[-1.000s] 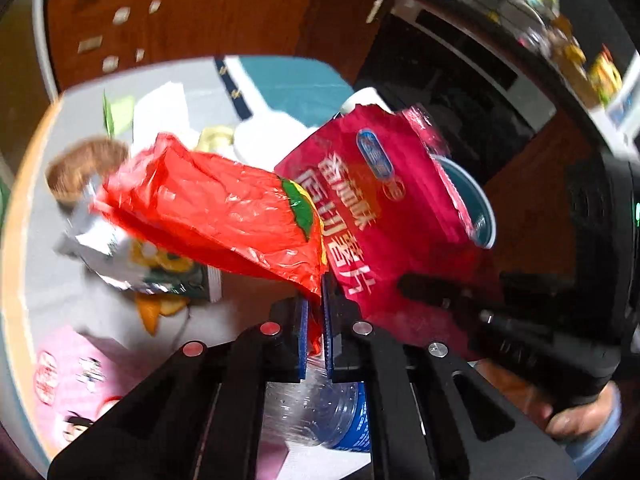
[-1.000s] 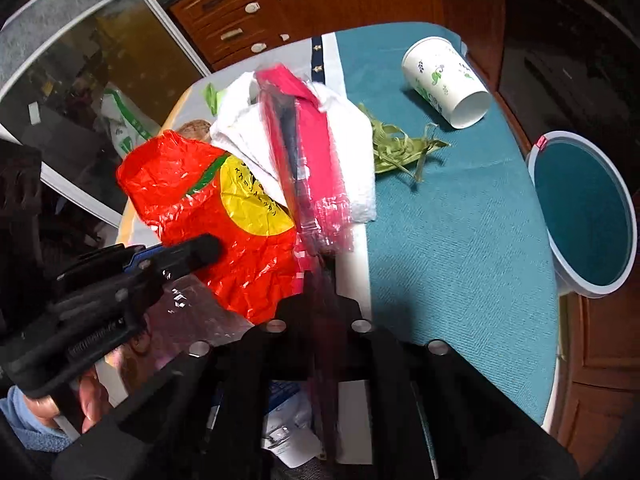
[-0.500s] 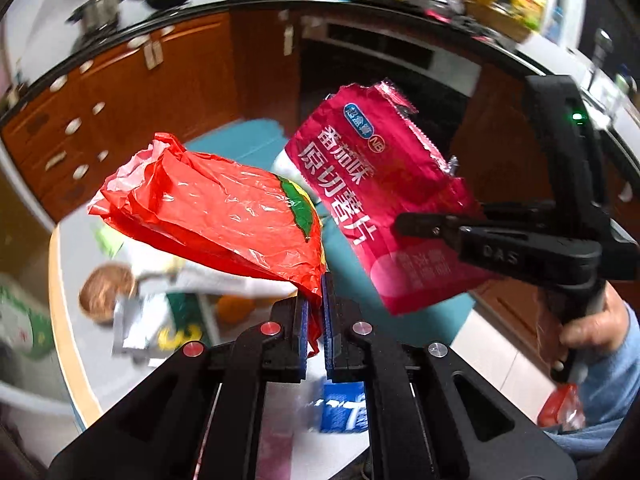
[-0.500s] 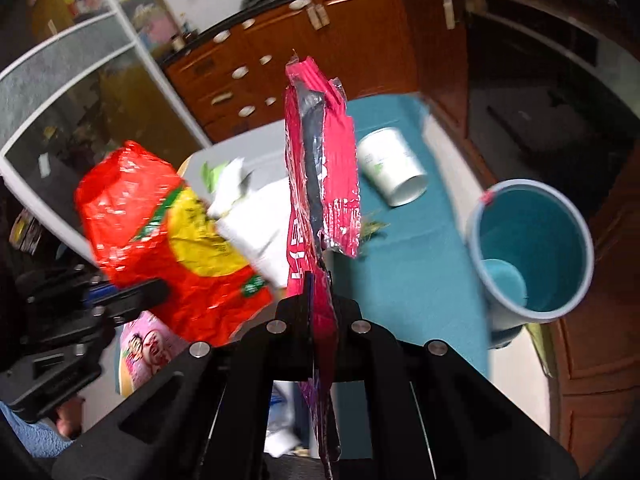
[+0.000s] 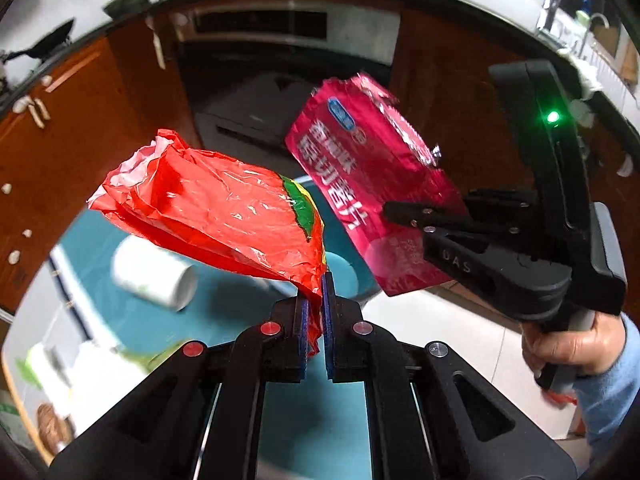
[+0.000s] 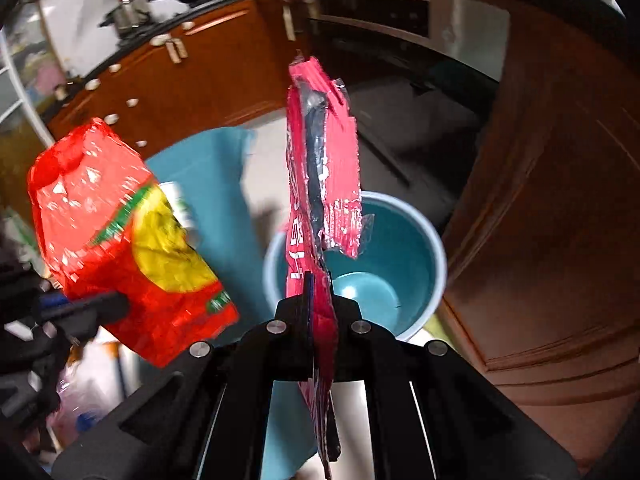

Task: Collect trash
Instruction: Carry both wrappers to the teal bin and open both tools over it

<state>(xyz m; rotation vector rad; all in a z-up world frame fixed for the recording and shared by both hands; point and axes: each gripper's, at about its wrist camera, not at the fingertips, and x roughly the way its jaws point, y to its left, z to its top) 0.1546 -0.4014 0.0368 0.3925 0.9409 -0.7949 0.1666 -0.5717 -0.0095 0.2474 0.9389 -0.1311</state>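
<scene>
My left gripper point(image 5: 316, 284) is shut on a corner of a crumpled red snack bag point(image 5: 216, 212), which juts up to the left. The same red bag point(image 6: 120, 240), with its yellow patch, hangs at the left of the right wrist view. My right gripper point(image 6: 320, 280) is shut on a pink chip packet point(image 6: 320, 184), seen edge-on, standing upright above the jaws. That packet point(image 5: 368, 188) also shows flat in the left wrist view, held by the right gripper point(image 5: 390, 210). A blue bin point(image 6: 416, 264) stands open on the floor behind the pink packet.
A white paper cup point(image 5: 154, 276) lies on its side on the teal tablecloth point(image 5: 224, 296). Green scraps and other litter lie at the table's left edge point(image 5: 48, 364). Brown wooden cabinets point(image 6: 560, 200) and a dark oven front point(image 5: 288, 52) stand close behind. A hand point(image 5: 568, 348) holds the right gripper's handle.
Both grippers have swung, bags still gripped, from over the littered table toward its edge. The blue bin now sits centrally behind the pink packet and looks larger. The cabinets fill more of both views.
</scene>
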